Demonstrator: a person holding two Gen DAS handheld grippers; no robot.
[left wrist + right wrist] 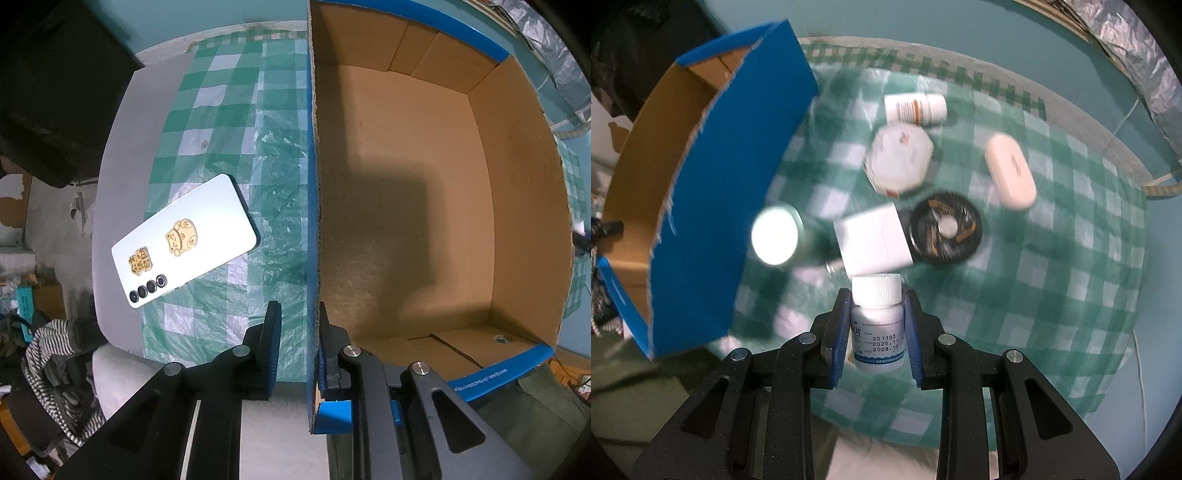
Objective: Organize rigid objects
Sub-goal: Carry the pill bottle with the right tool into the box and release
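Clerk: Item 1, white pill bottle [877, 325]. Where is it sitting?

Checker: It is hanging above the tabletop [1052, 314], cap pointing away from the camera, printed dates facing up. The right gripper [876, 295] is clasping it, with the jaws pressing on both sides of its body.

Clerk: Item 2, cardboard box [517, 184]?

Checker: It is standing on the green checked cloth [229, 110], blue outside, brown inside. The left gripper [297, 310] is straddling its near wall with narrow jaws. 1 pad is lying against the inner face, and a strip of cloth is showing between the other pad and the outer face. I cannot tell whether it is gripping.

Clerk: Item 3?

Checker: Pale phone [184, 240], lying face down beside the box, apart from it and carrying 2 gold stickers.

Clerk: And the loose stock in the right view?

Checker: 6 pieces are resting on the cloth beyond the held bottle:
- a second white bottle [915, 108], lying on its side
- an octagonal white container [899, 158], just beside that bottle
- an oval cream case [1010, 170]
- a black round disc [947, 227]
- a small white carton [873, 240], overlapping the disc's edge
- a bright round-topped object [774, 235], near the box and too blurred to identify
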